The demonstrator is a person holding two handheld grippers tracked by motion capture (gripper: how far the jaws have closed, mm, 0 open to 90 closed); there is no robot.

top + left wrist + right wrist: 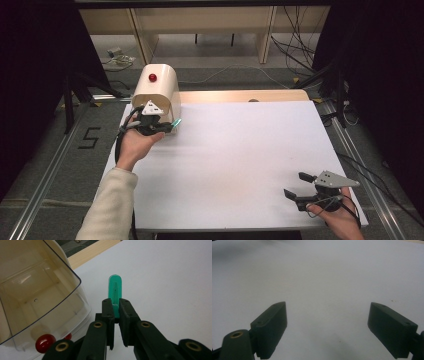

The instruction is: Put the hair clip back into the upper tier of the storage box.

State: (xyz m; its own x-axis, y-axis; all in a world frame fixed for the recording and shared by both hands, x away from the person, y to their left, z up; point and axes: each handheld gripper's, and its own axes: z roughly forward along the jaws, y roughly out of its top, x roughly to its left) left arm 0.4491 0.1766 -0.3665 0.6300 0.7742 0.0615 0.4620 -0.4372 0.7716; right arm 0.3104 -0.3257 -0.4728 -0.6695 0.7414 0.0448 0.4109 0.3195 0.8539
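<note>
My left hand-held gripper (115,308) clamps a green tube (115,288) beside the cream container (156,90), tabletop's (240,155) far-left corner; right hand-held gripper (296,185) spread wide, near-right corner.

On the white table (235,165) there are 2 grippers, the left gripper (167,126) far left and the right gripper (295,186) near right, 1 green tube (115,291), and 1 cream box (157,90) with 1 red knob (152,77).
</note>
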